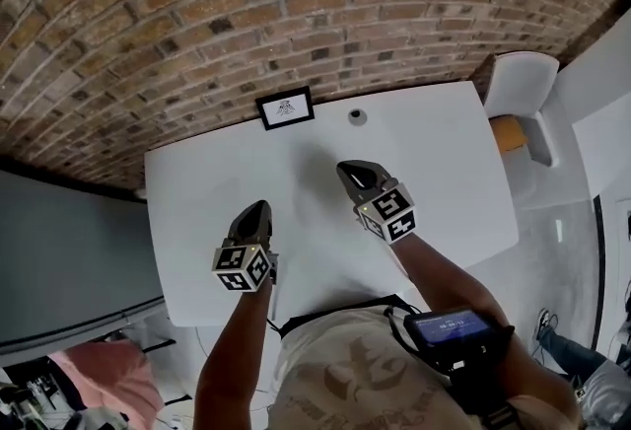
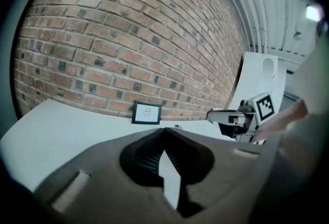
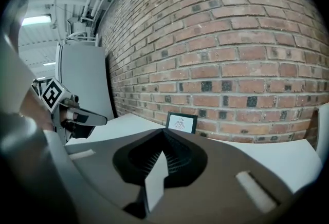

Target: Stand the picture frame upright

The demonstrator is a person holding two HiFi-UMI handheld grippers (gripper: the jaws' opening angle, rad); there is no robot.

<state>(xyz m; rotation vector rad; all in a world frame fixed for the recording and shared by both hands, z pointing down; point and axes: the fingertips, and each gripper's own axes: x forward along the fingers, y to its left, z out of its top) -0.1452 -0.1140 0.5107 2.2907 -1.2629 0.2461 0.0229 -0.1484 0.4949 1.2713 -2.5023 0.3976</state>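
A small black picture frame (image 1: 285,107) with a white print stands upright at the far edge of the white table (image 1: 197,201), against the brick wall. It also shows in the left gripper view as the frame (image 2: 146,113) and in the right gripper view as the frame (image 3: 181,122). My left gripper (image 1: 258,209) hovers over the near left of the table, shut and empty. My right gripper (image 1: 351,169) is over the table's middle, shut and empty, well short of the frame. Each gripper sees the other: right gripper (image 2: 218,115), left gripper (image 3: 97,119).
A small dark round object (image 1: 357,116) lies on the table right of the frame. A white chair (image 1: 523,98) stands past the table's right end. The brick wall (image 1: 246,24) runs behind the table. A grey panel (image 1: 59,250) stands at the left.
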